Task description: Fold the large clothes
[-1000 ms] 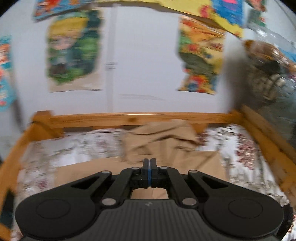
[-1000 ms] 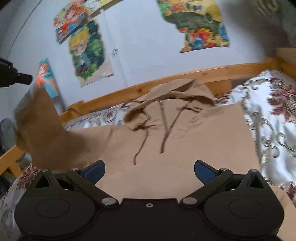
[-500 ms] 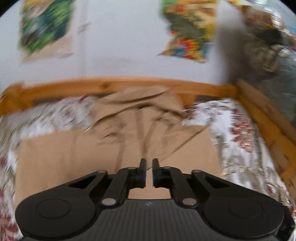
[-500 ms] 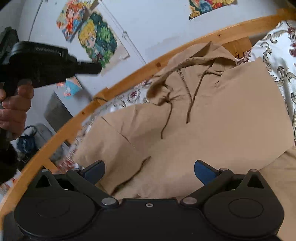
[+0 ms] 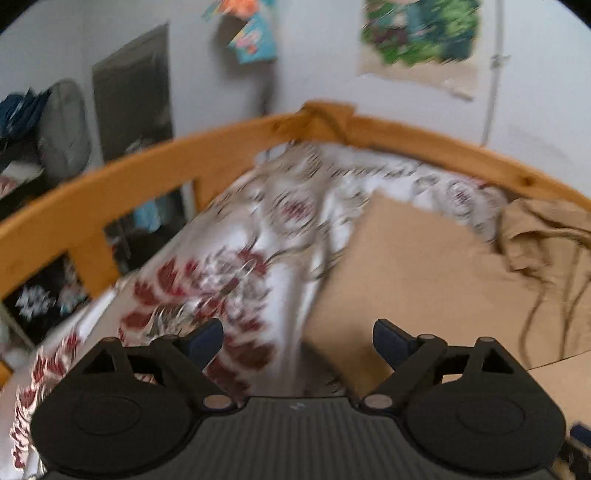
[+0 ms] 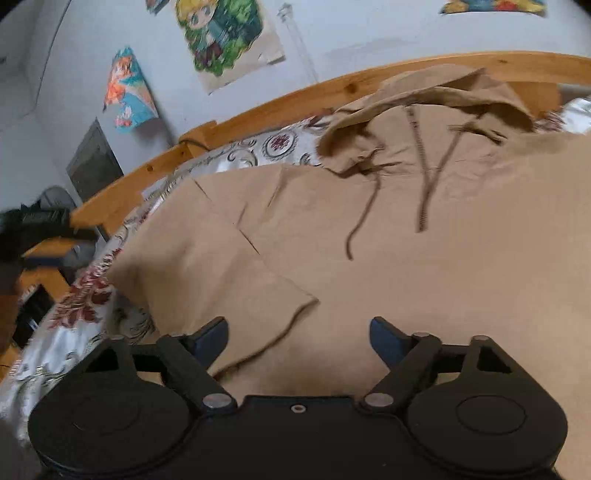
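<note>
A tan hoodie [image 6: 406, 258] lies spread on the bed, hood [image 6: 436, 99] toward the headboard, drawstrings down its chest. Its left sleeve [image 6: 207, 266] is folded in over the body. My right gripper [image 6: 297, 336] is open and empty just above the hoodie's lower front. My left gripper [image 5: 297, 343] is open and empty over the hoodie's left edge [image 5: 424, 280] and the floral sheet; it also shows blurred in the right wrist view [image 6: 40, 225].
The floral bedsheet [image 5: 229, 273] covers the mattress. A wooden bed rail [image 5: 147, 177] curves around the left side and head [image 6: 406, 70]. Posters [image 6: 225, 33] hang on the white wall. A dark panel and clutter [image 5: 129, 88] stand beyond the left rail.
My left gripper opened, let go of the sleeve and swung left toward the bed's edge. The sleeve now lies folded on the body. My right gripper stayed open, shifting slightly over the hoodie.
</note>
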Available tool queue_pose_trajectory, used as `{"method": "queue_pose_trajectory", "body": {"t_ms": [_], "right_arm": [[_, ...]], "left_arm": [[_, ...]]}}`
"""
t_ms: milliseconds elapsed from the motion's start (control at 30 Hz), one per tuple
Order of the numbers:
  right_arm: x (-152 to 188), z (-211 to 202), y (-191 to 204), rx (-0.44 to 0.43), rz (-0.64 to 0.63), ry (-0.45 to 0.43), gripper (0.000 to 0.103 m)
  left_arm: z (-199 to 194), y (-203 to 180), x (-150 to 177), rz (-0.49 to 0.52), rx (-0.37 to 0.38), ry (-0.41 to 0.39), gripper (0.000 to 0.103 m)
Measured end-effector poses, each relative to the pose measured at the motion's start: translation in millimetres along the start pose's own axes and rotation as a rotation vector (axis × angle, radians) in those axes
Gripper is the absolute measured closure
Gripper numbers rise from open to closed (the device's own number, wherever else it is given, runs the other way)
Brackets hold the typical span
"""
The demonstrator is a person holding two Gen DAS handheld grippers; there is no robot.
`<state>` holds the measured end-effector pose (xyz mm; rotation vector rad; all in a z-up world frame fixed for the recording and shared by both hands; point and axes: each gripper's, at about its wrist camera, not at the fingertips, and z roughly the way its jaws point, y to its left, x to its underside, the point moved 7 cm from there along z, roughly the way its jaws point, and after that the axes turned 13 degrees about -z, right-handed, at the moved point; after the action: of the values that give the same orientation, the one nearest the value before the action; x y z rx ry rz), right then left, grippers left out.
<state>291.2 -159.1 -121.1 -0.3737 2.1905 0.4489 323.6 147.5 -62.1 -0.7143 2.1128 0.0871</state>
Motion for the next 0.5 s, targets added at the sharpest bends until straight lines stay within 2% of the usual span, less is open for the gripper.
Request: {"method": "queue_pose_trajectory", "body": {"t_ms": [67,200,300,333,367,433,500], "right_arm": [[-5.7,30.8,1.4,0.01,0.034,0.048,0.03],[-3.9,82.7,0.1,0.013,0.224,0.151,0.044],[0.6,100.5,4.7,0.038,0.278,0.157,0.053],[-0.9,101.5,7.3,0.041,0.272,0.143,0.077],[-1.5,100.6,10.8,0.023,0.28,0.14,0.09],[-8.9,90.3,12.5,0.019,0.288,0.118,0.095],[-25.4,70.6,13.6,0.03,0.225,0.096,0.098]], "left_arm": [[6.2,8.5,-1.4,-0.024,0.008,-0.003,0.01],[3.9,15.6,-9.3,-0.085,0.043,-0.074,0.005],[12.0,14.9,-11.0,-0.1,0.057,-0.11,0.005],[15.2,14.6,-10.0,-0.108,0.075,-0.102,0.004],[19.0,14.2,-9.0,-0.122,0.103,-0.076,0.004],[24.4,15.8,-9.8,-0.176,0.197,-0.026,0.004],[27.2,23.4,-13.7,-0.245,0.249,-0.028,0.004]]}}
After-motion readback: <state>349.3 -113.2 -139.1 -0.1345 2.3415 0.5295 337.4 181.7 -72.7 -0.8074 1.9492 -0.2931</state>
